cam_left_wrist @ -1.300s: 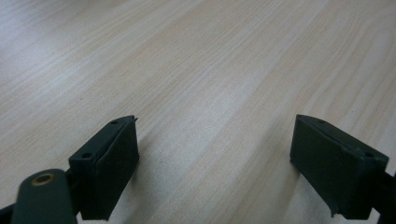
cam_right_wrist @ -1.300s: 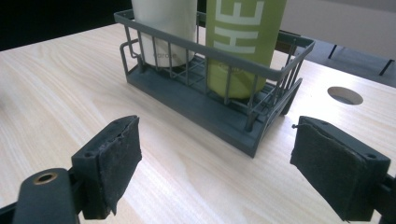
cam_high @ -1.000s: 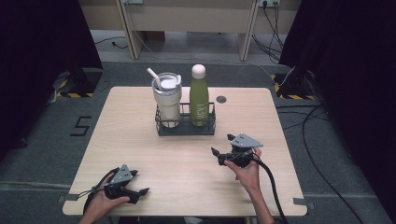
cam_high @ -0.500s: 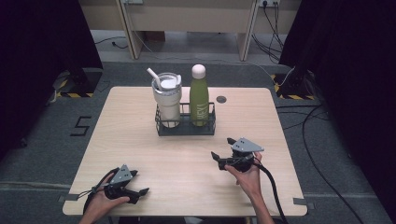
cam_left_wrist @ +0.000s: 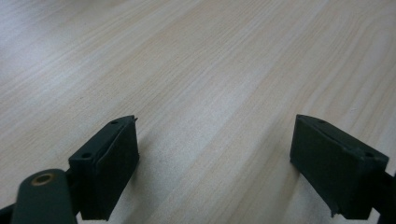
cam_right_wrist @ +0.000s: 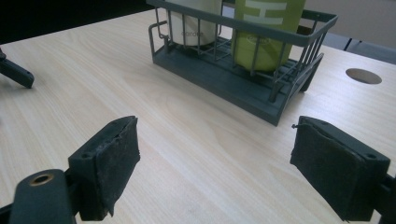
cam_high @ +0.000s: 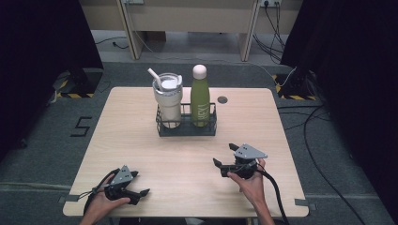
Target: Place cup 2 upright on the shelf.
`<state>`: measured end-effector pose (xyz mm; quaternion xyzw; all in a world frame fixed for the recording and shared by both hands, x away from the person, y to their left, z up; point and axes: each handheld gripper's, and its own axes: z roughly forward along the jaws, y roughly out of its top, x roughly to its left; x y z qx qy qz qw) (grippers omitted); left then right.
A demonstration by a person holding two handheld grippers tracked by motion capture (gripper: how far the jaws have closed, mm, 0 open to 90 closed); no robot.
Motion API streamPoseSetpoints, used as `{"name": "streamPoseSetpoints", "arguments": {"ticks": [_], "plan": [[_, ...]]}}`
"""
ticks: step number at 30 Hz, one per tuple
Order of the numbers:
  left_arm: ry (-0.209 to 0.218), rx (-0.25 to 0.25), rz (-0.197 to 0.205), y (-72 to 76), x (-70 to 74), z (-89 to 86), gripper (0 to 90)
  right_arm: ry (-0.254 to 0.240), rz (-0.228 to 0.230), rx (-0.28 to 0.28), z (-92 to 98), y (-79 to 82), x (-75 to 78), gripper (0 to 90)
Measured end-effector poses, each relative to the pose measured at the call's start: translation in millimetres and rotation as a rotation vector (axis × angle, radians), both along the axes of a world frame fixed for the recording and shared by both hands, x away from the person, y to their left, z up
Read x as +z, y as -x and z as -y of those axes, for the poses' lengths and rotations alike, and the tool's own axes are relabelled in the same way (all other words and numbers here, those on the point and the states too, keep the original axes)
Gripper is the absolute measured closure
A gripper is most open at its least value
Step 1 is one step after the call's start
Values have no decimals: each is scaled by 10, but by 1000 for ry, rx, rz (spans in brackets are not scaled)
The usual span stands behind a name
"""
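Observation:
A dark wire basket (cam_high: 187, 129) stands at the back middle of the wooden table (cam_high: 136, 140). In it are a cream tumbler (cam_high: 168, 99) with a straw and a green bottle (cam_high: 200, 97) with a pale cap. My left gripper (cam_high: 141, 183) rests near the front left edge, open, with bare wood between its jaws (cam_left_wrist: 215, 154). My right gripper (cam_high: 223, 154) is held at the front right, open and empty. Its own view (cam_right_wrist: 215, 154) faces the basket (cam_right_wrist: 243, 88), the tumbler (cam_right_wrist: 194, 18) and the bottle (cam_right_wrist: 266, 32), a short way off.
A round cable hole (cam_high: 222, 99) lies behind the basket to the right, and also appears in the right gripper view (cam_right_wrist: 364, 75). Dark curtains stand on both sides, with cables on the floor (cam_high: 324, 117) at the right. One jaw of the left gripper (cam_right_wrist: 16, 72) shows far left.
The right gripper has drifted slightly toward the front edge of the table. The left gripper and the basket's contents have not moved.

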<state>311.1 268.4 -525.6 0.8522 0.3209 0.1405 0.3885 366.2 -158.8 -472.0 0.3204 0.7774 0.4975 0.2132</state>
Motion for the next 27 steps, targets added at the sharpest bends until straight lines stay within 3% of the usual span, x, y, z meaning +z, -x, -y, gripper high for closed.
{"name": "streamPoseSetpoints", "arguments": {"ticks": [27], "plan": [[1,1,0,5,-1,-3,146,48,-75,-24,124,228,-265,151]]}}
